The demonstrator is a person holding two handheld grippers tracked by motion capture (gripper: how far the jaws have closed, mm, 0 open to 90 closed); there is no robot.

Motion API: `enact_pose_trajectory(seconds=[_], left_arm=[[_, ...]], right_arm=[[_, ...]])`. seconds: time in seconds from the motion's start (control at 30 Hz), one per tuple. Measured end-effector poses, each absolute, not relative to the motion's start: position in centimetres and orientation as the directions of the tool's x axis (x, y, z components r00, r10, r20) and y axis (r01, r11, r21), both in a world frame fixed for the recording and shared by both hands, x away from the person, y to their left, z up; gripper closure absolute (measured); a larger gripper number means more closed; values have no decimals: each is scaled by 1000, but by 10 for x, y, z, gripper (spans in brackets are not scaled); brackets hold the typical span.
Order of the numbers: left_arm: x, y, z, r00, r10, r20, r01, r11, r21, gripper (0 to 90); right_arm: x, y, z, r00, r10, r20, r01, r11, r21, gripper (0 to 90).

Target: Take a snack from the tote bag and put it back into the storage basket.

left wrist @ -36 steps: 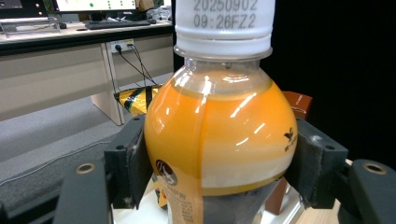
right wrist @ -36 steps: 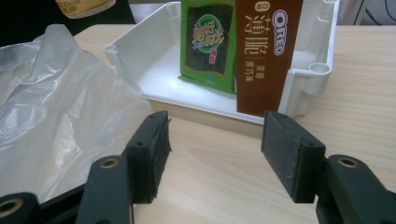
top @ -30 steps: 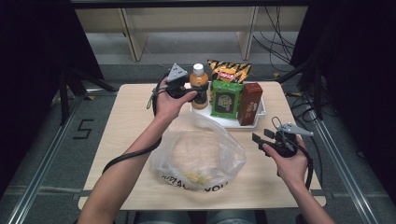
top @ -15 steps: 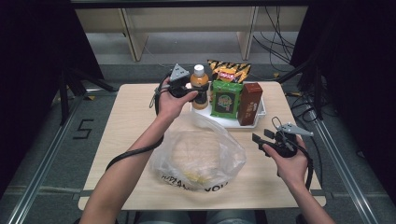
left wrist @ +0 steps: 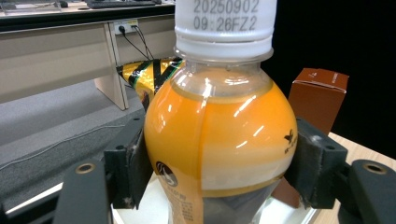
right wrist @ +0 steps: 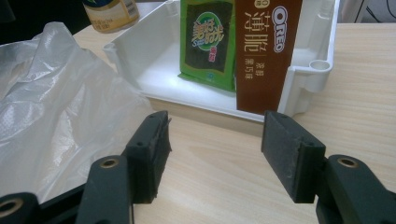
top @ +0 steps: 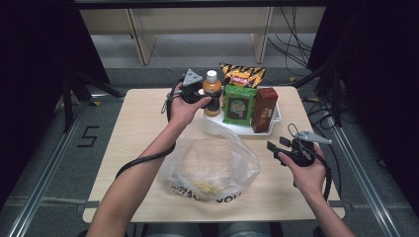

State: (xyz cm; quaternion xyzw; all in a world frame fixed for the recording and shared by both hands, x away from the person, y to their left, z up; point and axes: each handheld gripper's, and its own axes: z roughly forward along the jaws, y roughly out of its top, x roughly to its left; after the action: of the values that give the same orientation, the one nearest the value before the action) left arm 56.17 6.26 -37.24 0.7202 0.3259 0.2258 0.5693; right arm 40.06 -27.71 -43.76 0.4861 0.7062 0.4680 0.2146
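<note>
An orange drink bottle [top: 211, 89] with a white cap stands upright at the left end of the white tray [top: 237, 129]. My left gripper [top: 213, 101] is shut on it. In the left gripper view both pads press the sides of the bottle [left wrist: 219, 135] below its shoulder, with the left gripper [left wrist: 219, 186] reaching in level. My right gripper [top: 277, 144] hovers open over the table, right of the plastic bag [top: 210, 165]. In the right gripper view nothing sits between the jaws of the right gripper [right wrist: 215, 154], which face the tray [right wrist: 308, 79].
The tray holds a green snack packet [top: 239, 104] and a brown Oreo box [top: 264, 109], both upright. A yellow-and-black chip bag [top: 242, 75] stands behind them. The crumpled clear bag, with something pale inside, lies on the near middle of the table [top: 133, 128].
</note>
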Motion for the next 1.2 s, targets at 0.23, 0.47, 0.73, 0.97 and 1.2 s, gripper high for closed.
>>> enact_pose_trajectory(seconds=[0.23,0.47,0.73,0.97,1.2], left_arm=[[567,60,-378,691,723,-31,204,-154,967,304],[570,58,-385,681,730,-53,239,-153,959,304],[573,58,-392,677,734,-53,254,-166,953,304],[574,56,-395,677,734,-58,255,-160,954,304],[576,53,-395,681,730,-59,255,-161,953,304]], right_arm=[[401,-278,-438,-435,887,151,485,89,870,424],[400,-277,-438,-434,886,163,493,82,866,424],[400,-277,-438,-440,884,160,495,90,864,424],[399,-277,-437,-427,889,163,505,84,859,424],[400,-277,-439,-431,887,165,499,82,863,424]])
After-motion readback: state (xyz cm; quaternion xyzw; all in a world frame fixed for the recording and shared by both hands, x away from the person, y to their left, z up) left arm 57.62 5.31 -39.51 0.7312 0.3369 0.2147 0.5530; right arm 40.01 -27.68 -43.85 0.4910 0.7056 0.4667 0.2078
